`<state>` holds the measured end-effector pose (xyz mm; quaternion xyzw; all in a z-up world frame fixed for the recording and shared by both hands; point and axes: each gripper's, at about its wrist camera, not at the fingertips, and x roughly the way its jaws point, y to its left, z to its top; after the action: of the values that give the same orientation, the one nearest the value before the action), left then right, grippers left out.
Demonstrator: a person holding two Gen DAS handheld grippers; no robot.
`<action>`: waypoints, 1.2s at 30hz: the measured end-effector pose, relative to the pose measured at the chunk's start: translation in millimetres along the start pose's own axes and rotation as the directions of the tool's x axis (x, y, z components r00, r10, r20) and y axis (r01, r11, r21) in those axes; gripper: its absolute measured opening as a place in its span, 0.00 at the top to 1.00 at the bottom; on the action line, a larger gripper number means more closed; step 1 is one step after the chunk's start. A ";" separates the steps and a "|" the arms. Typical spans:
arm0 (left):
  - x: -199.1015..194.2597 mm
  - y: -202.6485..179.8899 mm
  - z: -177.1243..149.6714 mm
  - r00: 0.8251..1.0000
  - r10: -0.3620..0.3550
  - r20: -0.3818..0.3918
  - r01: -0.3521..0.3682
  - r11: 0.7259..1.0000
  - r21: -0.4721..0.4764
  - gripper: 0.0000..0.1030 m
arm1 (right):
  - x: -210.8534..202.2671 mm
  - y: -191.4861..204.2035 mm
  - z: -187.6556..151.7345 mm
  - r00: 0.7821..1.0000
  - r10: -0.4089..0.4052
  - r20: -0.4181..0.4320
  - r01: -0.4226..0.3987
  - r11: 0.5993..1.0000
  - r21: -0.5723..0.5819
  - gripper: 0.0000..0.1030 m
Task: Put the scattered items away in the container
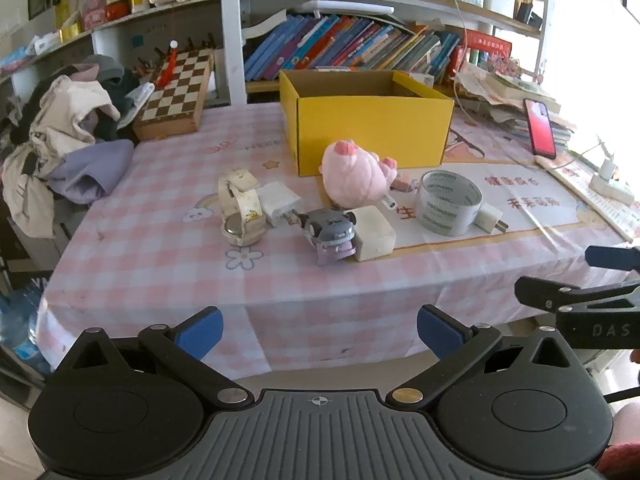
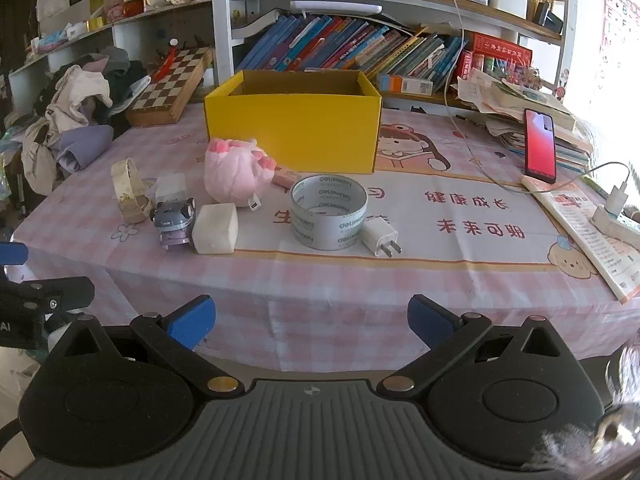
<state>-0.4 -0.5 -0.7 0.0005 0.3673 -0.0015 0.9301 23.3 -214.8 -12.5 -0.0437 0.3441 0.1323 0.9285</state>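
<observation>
An open yellow box (image 1: 368, 128) (image 2: 292, 132) stands on the pink checked tablecloth. In front of it lie a pink plush pig (image 1: 356, 174) (image 2: 236, 172), a tape roll (image 1: 446, 202) (image 2: 328, 212), a white plug charger (image 1: 490, 218) (image 2: 380, 236), a white block (image 1: 374, 232) (image 2: 215, 228), a grey toy car (image 1: 330, 230) (image 2: 174, 220), a cream watch (image 1: 240, 206) (image 2: 128, 190) and a second white charger (image 1: 280, 202) (image 2: 171, 187). My left gripper (image 1: 320, 334) and right gripper (image 2: 312, 324) are both open and empty, held before the table's front edge.
A chessboard (image 1: 176, 92) and a pile of clothes (image 1: 68, 136) sit at the left. A red phone (image 2: 540, 144), books, a power strip (image 2: 616, 220) and cables are at the right. Bookshelves stand behind the table. The right gripper's fingers (image 1: 568, 296) show in the left view.
</observation>
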 end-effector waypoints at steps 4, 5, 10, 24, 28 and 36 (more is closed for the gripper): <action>-0.6 -7.0 -0.2 1.000 0.004 -0.011 -0.004 1.000 0.015 0.00 | 0.2 2.0 0.5 1.000 -0.006 -0.001 0.006 1.000 -0.004 0.00; 0.8 -3.6 -0.3 1.000 -0.017 -0.012 0.017 1.000 0.005 0.00 | 0.3 2.5 0.7 1.000 -0.007 -0.001 0.007 1.000 -0.004 0.00; -2.8 2.8 1.0 0.996 -0.090 0.001 0.090 0.996 -0.016 0.00 | 0.6 5.1 1.3 1.000 -0.014 -0.002 0.014 1.000 -0.009 0.00; 0.8 5.6 -1.8 0.996 -0.093 0.007 0.093 0.996 -0.002 0.00 | 4.4 7.9 3.6 0.999 -0.034 -0.008 0.034 0.999 0.014 0.00; 1.6 7.7 -1.2 0.993 -0.114 0.013 0.114 0.993 -0.012 0.00 | 4.8 10.0 4.1 0.999 -0.039 -0.011 0.039 0.999 0.017 0.00; 4.3 9.1 -2.3 0.991 -0.134 0.010 0.134 0.991 -0.029 0.00 | 7.5 -7.8 2.5 1.000 -0.007 0.022 0.007 1.000 -0.005 0.00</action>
<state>1.2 8.6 -5.2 -0.0379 0.3627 -0.0586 0.9293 32.5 -220.3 -15.5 -0.0457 0.3333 0.1305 0.9326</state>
